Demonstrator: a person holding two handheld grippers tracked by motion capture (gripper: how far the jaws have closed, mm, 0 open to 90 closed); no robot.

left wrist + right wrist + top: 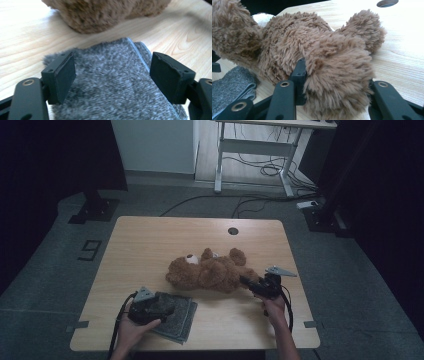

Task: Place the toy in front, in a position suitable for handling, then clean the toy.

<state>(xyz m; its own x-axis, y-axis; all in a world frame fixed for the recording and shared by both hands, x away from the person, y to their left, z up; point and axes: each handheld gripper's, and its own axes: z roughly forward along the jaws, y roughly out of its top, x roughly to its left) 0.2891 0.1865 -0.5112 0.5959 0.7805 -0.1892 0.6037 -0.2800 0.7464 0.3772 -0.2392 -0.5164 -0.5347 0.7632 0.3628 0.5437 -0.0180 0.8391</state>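
A brown teddy bear (pixel 210 272) lies mid-table, one leg clamped by the right gripper (pixel 248 282). The left gripper (pixel 112 75), jaws wide, hovers over a folded grey towel (pixel 177 317) nearby; the leg is best kept pinned

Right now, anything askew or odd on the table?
Only the brown plush teddy bear: it lies toppled on the light wooden table, one limb pinched by the right gripper. The folded grey fuzzy cloth lies flat.
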